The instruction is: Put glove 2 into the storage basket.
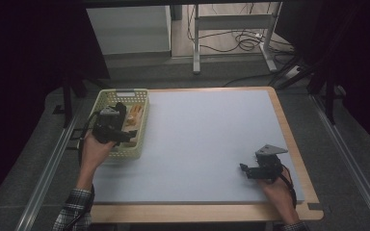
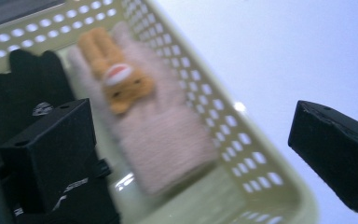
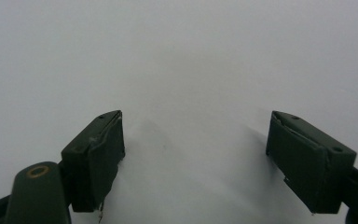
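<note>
Left tool [image 2: 200, 154], jaws wide and holding nothing, straddles the basket [image 2: 242, 140] rim above the pink glove [image 2: 168, 140]; right tool [image 3: 196, 158], likewise agape and unladen, rests at 4 o'clock on bare worktop [image 1: 212, 139].

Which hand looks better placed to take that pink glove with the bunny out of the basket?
The left. Its tool hangs open right over the basket, and the pink glove lies between its jaws. The right tool is open too, but sits far across the table over bare surface.
</note>
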### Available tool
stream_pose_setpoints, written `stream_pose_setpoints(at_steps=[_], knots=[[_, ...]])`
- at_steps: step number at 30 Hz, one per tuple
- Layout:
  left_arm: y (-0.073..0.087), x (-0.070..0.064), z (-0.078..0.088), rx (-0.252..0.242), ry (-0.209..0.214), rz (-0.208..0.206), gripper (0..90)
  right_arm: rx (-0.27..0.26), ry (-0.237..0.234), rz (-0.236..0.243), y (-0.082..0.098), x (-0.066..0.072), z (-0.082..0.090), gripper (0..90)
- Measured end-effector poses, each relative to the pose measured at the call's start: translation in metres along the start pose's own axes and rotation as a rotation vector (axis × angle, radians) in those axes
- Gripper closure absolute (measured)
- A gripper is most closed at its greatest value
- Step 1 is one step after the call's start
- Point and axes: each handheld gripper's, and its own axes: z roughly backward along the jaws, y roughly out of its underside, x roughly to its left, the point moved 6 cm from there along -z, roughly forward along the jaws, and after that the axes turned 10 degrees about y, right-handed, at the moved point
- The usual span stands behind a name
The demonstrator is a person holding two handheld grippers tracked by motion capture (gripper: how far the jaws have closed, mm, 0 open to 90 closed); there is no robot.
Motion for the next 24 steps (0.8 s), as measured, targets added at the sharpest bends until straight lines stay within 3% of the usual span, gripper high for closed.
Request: stream_pose_setpoints(at_steps=[13,24], knots=[[-0.002,-0.056,-0.015,-0.033,0.084,-0.105,1.2,0.0,0.001,0.001,0.0,0.0,0.0,18.9],[0.006,-0.1,-0.042,-0.036,0.153,-0.172,1.2,0.0,0.001,0.001,0.0,0.0,0.0,18.8]])
